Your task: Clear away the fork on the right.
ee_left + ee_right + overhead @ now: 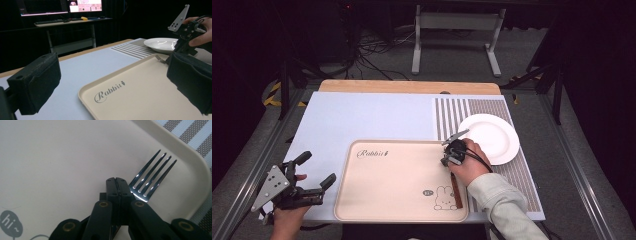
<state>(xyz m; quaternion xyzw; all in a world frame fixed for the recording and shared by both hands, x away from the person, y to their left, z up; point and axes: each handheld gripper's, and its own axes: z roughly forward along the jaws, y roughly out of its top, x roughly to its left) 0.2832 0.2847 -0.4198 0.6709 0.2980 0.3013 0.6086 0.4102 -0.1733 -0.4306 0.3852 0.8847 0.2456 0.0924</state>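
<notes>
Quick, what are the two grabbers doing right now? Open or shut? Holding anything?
Left gripper: jaws wide open, holding nothing, beside the tray.
Right gripper: jaws shut on the fork, over the tray.

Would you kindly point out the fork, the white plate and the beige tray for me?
fork point(152, 173), right gripper view, on the tines.
white plate point(492, 137), high view, on its bare centre.
beige tray point(392, 180), high view, on its bare floor.
</notes>
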